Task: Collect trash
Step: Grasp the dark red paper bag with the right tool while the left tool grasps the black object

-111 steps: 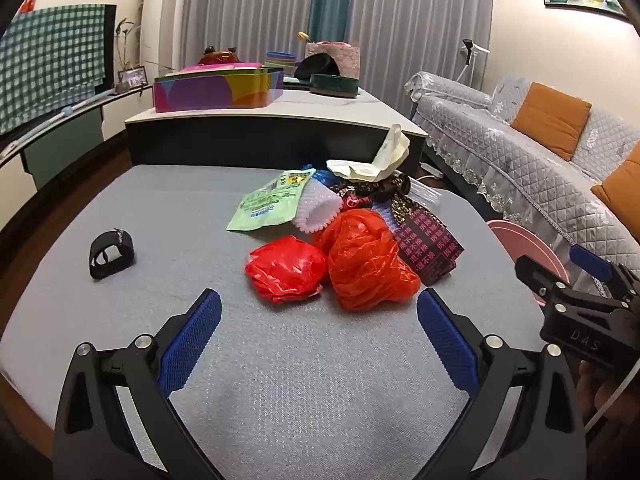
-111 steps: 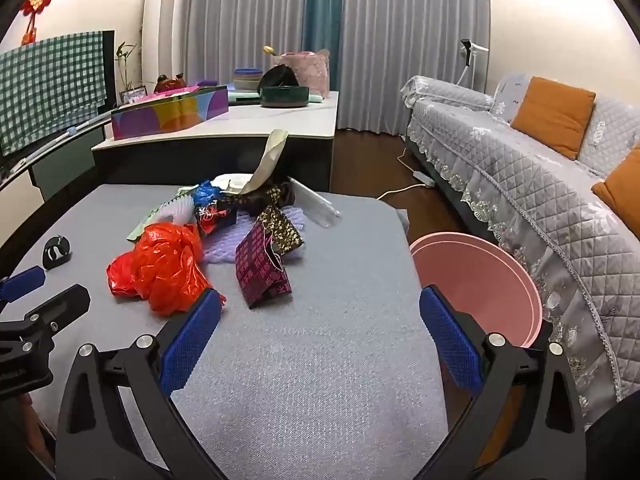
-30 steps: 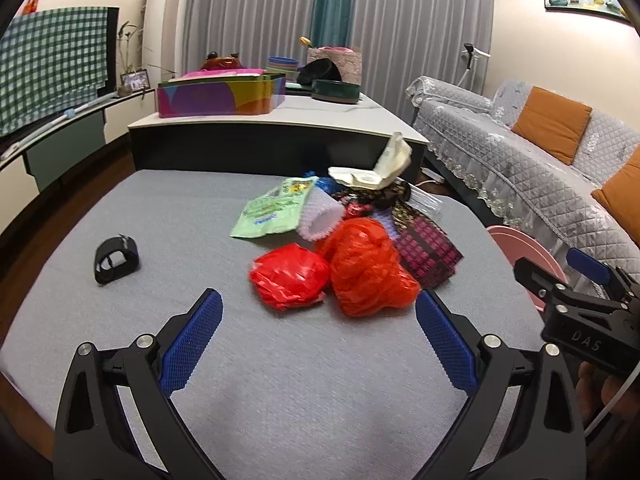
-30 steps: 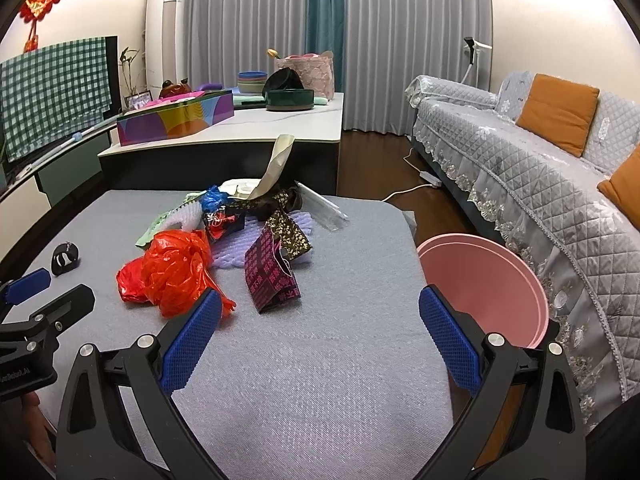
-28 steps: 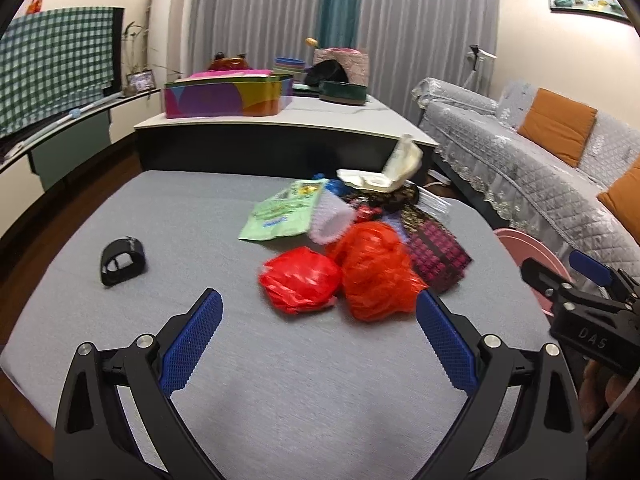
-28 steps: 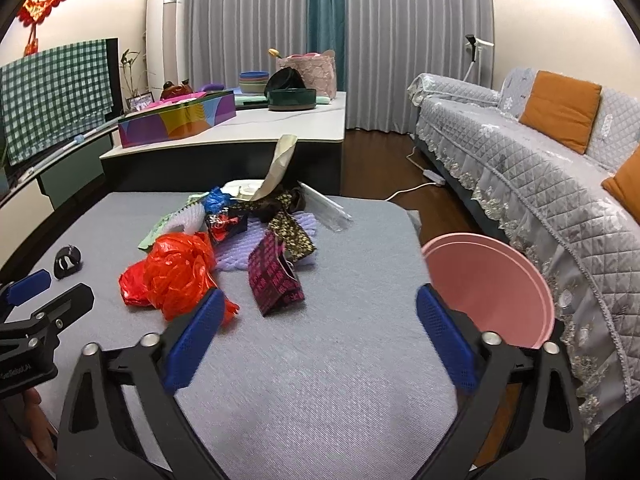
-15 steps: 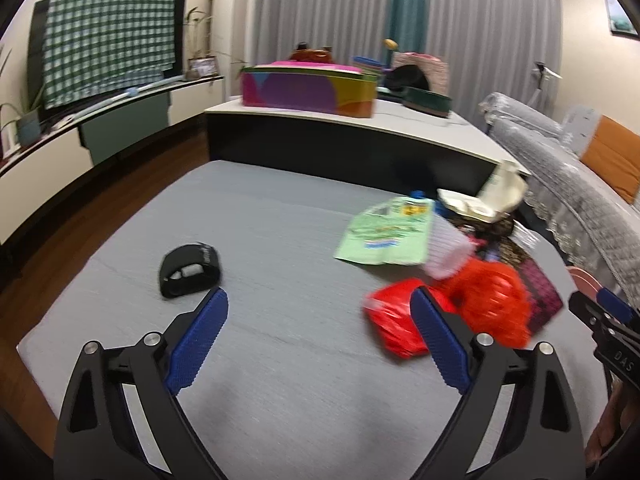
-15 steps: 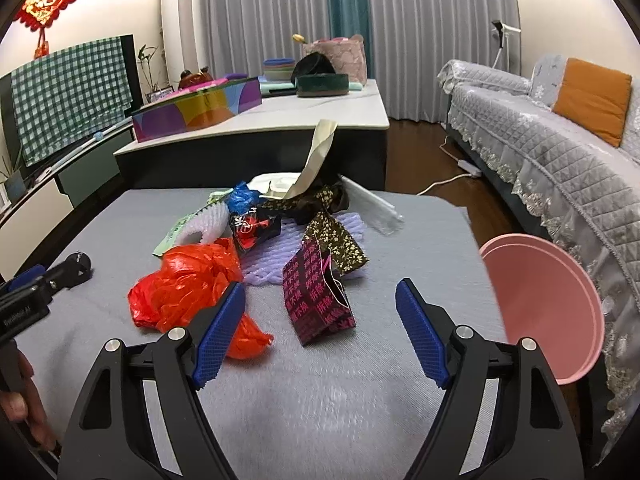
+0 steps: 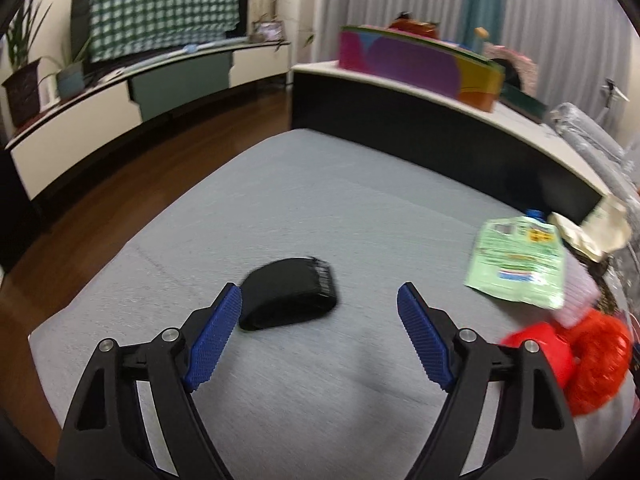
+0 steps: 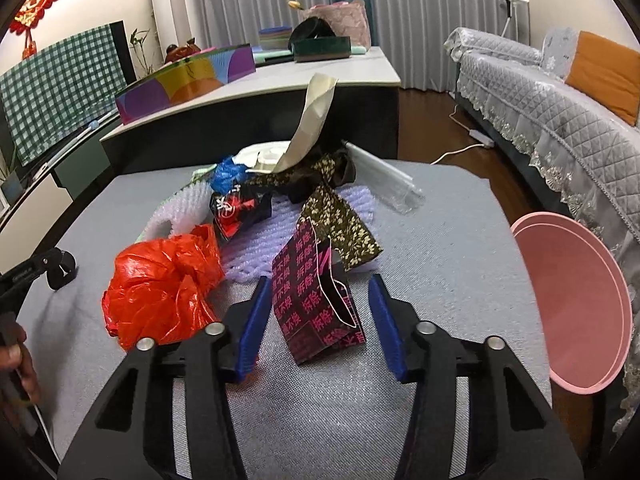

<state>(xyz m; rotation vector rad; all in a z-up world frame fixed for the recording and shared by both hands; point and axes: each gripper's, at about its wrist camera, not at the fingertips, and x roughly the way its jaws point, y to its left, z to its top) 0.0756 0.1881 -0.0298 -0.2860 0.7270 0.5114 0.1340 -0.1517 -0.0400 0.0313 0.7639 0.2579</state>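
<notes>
The right gripper [image 10: 316, 316] straddles the dark paper bag with pink print [image 10: 316, 300], which stands on the grey table [image 10: 440, 248]. Its jaws have just been closing to a medium gap; the pads appear not to touch the bag yet, though the view is tight. The bag's tall axis rises between the fingers. The pink bin [image 10: 572, 312] lies to the right. The left gripper [image 9: 318, 332], jaws wide and narrowing, points at a black band [image 9: 288, 298] just ahead, empty.
</notes>
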